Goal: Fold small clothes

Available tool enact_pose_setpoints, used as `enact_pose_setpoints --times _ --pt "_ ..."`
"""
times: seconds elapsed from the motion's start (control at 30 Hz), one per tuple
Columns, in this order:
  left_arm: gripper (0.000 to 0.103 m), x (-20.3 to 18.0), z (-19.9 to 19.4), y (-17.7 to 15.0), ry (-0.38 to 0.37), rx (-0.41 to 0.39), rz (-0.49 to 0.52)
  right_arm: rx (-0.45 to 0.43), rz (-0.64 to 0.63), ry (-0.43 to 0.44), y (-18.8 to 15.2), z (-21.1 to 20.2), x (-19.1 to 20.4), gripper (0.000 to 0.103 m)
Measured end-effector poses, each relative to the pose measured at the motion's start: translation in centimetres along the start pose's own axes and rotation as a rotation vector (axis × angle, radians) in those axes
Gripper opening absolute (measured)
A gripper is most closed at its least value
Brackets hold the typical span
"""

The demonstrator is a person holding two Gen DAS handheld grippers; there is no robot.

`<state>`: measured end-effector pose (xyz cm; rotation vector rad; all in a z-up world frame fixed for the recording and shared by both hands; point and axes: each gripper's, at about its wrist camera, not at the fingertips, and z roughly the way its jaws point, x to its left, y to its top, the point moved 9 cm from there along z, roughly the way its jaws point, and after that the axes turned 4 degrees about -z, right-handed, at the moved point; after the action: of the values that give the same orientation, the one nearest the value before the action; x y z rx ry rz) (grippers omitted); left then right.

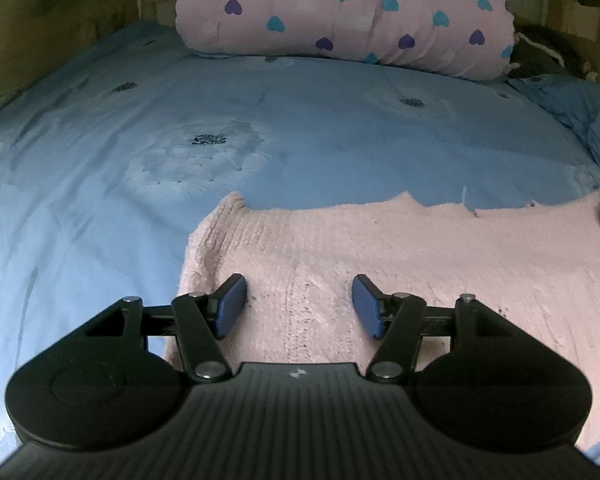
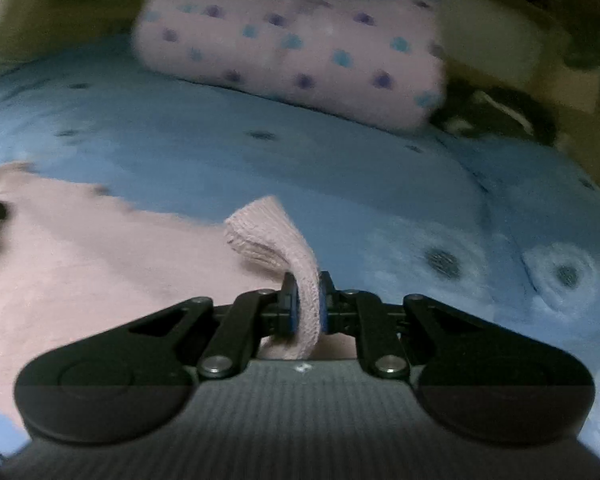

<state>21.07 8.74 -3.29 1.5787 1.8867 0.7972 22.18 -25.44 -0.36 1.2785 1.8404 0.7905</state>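
- A big blue bedsheet [image 1: 300,120] with pale fluffy flower prints covers the bed.
- A fat pink quilt [image 1: 340,16] with purple and teal hearts sits rolled at the far end of the bed.
- A dark thing [image 1: 548,56] lies just beside the quilt; it is too dim to name.
- The pink knit top [image 1: 380,248] lies flat on the sheet.
- The left gripper [image 1: 299,306] is spread wide over the top, holding nothing.
- The right gripper [image 2: 307,308] pinches a strip of the pink top tight.
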Motion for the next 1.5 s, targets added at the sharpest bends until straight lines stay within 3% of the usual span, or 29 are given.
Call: enact_pose_setpoints --times 0.13,0.2,0.27,0.33,0.53,0.63,0.77,0.87,0.93,0.97,1.03,1.07,1.13,1.27,1.33,1.5 --pt "0.067 0.1 0.2 0.0 0.007 -0.005 0.001 0.087 0.092 -0.003 -2.9 3.1 -1.8 0.015" --pt "0.067 0.2 0.1 0.1 0.009 -0.010 -0.001 0.064 0.127 -0.013 -3.5 3.4 -2.0 0.022" --pt "0.067 0.5 0.0 0.3 0.014 -0.017 -0.011 0.047 0.155 -0.054 -3.8 2.9 -2.5 0.043" --pt "0.067 1.0 -0.3 0.8 0.031 -0.032 -0.016 0.039 0.184 -0.090 -3.8 2.4 -3.3 0.052" --pt "0.071 3.8 -0.6 3.1 0.077 -0.053 -0.047 -0.014 0.138 -0.249 -2.8 -0.6 -5.1 0.052" --pt "0.078 4.8 0.2 4.0 0.105 -0.036 -0.029 -0.048 0.169 -0.178 -2.3 -1.1 -4.8 0.052" --pt "0.079 5.2 1.8 4.1 0.076 -0.013 -0.053 -0.045 0.211 -0.090 -1.8 -0.2 -3.8 0.052" --pt "0.079 5.1 3.1 3.6 0.056 0.005 -0.072 -0.027 0.189 -0.094 -1.9 0.7 -3.1 0.052" --pt "0.071 4.8 3.7 3.0 0.028 0.004 -0.088 0.000 0.175 -0.102 -2.3 1.6 -2.9 0.052" --pt "0.049 4.6 4.0 2.7 0.017 0.005 -0.096 0.017 0.176 -0.103 -2.6 2.2 -2.9 0.052" --pt "0.026 4.2 4.1 2.7 0.000 -0.009 -0.095 0.037 0.184 -0.093 -3.4 2.9 -2.8 0.051" --pt "0.018 4.0 3.7 3.1 0.005 -0.042 -0.079 0.027 0.195 -0.082 -3.5 3.2 -2.8 0.045" --pt "0.017 3.6 2.6 4.3 0.025 -0.132 -0.029 0.006 0.229 -0.025 -3.4 3.4 -2.7 0.012" --pt "0.017 4.1 4.1 4.4 0.060 -0.104 -0.041 -0.068 0.239 -0.095 -1.9 2.5 -3.4 0.011" --pt "0.018 4.6 5.5 3.5 0.092 -0.070 -0.044 -0.051 0.206 -0.122 -2.1 3.2 -3.4 0.011" --pt "0.020 4.9 5.9 3.2 0.098 -0.070 -0.052 0.010 0.176 -0.143 -3.6 4.6 -3.2 0.013"
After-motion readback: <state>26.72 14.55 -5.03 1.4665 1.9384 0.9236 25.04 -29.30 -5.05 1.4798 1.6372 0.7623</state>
